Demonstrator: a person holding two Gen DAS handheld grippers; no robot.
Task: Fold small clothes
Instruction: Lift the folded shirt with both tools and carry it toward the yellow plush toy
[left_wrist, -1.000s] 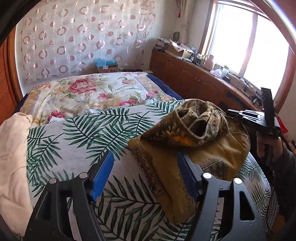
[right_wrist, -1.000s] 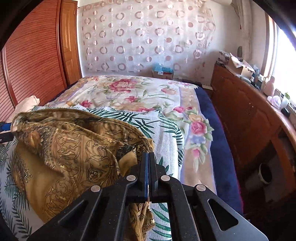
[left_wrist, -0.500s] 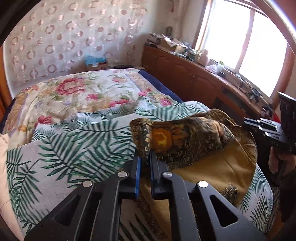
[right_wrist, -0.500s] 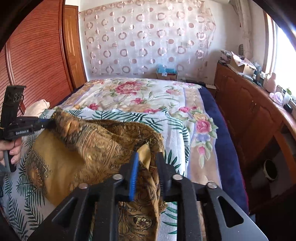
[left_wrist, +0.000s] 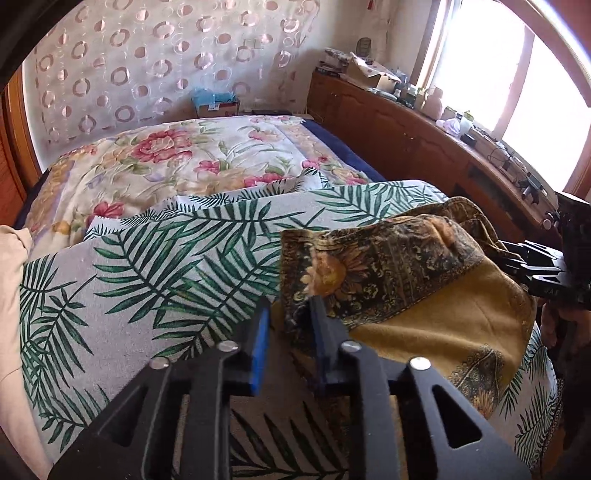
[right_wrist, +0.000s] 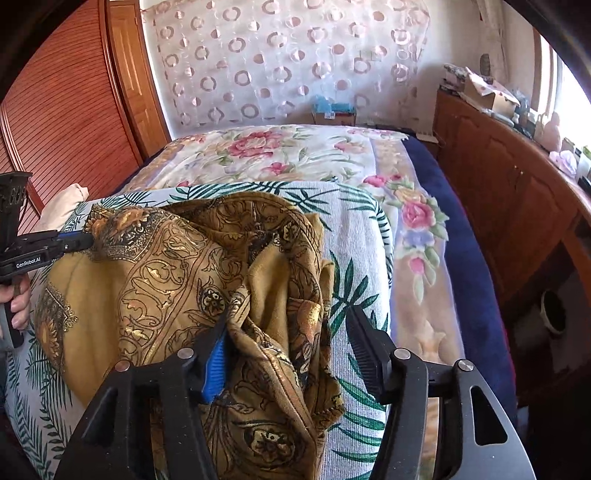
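Fingers of your left gripper (left_wrist: 286, 325) were opening, garment (left_wrist: 424, 295) corner between them, pads not pressing, your right gripper (right_wrist: 291, 343) was opening wide, crumpled mustard folds loose between its fingers, garment lay on palm-print sheet (left_wrist: 147, 266), at 2 o'clock from left gripper.

Open bedding to the left and beyond; crowded at the right edge.

The palm-leaf printed sheet (left_wrist: 159, 266) is left bare to the left of the mustard and black paisley garment (left_wrist: 417, 295), and the floral quilt (right_wrist: 295, 155) beyond is unoccupied. Passage on the right is bounded by the long wooden cabinet (right_wrist: 509, 192), cluttered on top; the far left is taken by a cream cloth (left_wrist: 11, 280) and a slatted wooden door (right_wrist: 55, 122).
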